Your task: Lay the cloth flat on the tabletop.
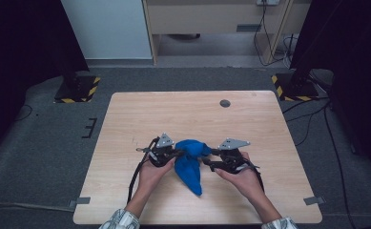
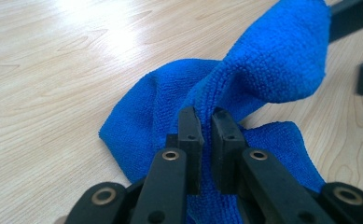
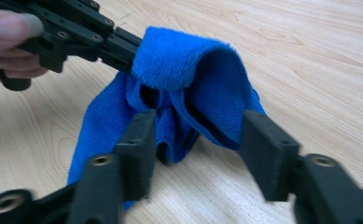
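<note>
Blue cloth [image 1: 190, 164], bunched on wooden surface [image 1: 126, 119]. Left tool [image 2: 208, 122]: jaws narrow, clamping a cloth fold. Right tool [image 3: 195, 135]: jaws wide, straddling the cloth.

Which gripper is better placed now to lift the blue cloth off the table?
Left. The left gripper is already shut on the blue cloth; the right gripper is open, its fingers only around a fold.

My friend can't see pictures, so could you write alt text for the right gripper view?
A bunched blue cloth sits on a pale wooden table, between the wide-open black jaws of the right gripper. At upper left, a hand holds the left gripper, which pinches the cloth's raised fold.
</note>
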The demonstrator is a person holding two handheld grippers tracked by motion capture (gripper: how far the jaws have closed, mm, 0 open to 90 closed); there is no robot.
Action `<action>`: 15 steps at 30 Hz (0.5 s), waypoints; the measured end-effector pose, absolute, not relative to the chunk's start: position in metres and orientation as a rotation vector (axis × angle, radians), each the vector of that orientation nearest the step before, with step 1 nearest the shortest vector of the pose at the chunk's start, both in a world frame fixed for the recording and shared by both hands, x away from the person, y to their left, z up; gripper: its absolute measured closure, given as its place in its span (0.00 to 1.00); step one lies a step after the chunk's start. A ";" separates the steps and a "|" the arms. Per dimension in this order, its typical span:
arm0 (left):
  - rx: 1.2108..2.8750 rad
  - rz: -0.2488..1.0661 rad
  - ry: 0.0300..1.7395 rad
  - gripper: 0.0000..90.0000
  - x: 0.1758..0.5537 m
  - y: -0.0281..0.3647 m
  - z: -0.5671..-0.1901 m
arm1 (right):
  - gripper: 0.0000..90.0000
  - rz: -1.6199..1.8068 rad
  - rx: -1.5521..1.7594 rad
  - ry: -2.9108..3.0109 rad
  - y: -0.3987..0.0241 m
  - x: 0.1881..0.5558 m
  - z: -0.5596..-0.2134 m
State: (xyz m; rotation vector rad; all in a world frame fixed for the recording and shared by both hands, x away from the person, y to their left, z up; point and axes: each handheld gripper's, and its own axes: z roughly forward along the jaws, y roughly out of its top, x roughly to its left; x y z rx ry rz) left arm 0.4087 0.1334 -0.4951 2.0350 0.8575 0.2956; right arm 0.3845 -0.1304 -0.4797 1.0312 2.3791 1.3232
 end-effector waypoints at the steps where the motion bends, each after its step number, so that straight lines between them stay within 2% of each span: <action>1: 2.035 0.296 0.857 0.93 0.409 0.133 -0.495 | 0.54 1.323 1.031 2.379 -0.130 0.385 -0.480; 3: 2.037 0.301 0.856 0.93 0.407 0.133 -0.494 | 0.60 1.330 1.027 2.384 -0.127 0.387 -0.485; 7: 2.042 0.312 0.849 0.93 0.406 0.133 -0.492 | 0.61 1.325 0.990 2.368 -0.114 0.390 -0.490; 8: 2.036 0.312 0.847 0.93 0.405 0.134 -0.490 | 0.67 1.328 0.978 2.360 -0.108 0.391 -0.491; 9: 2.036 0.312 0.847 0.93 0.405 0.134 -0.490 | 0.67 1.328 0.978 2.360 -0.108 0.391 -0.491; 10: 2.024 0.312 0.848 0.93 0.404 0.135 -0.489 | 0.75 1.330 0.962 2.350 -0.104 0.391 -0.492; 15: 2.006 0.306 0.851 0.92 0.403 0.138 -0.485 | 0.98 1.358 0.967 2.347 -0.105 0.393 -0.493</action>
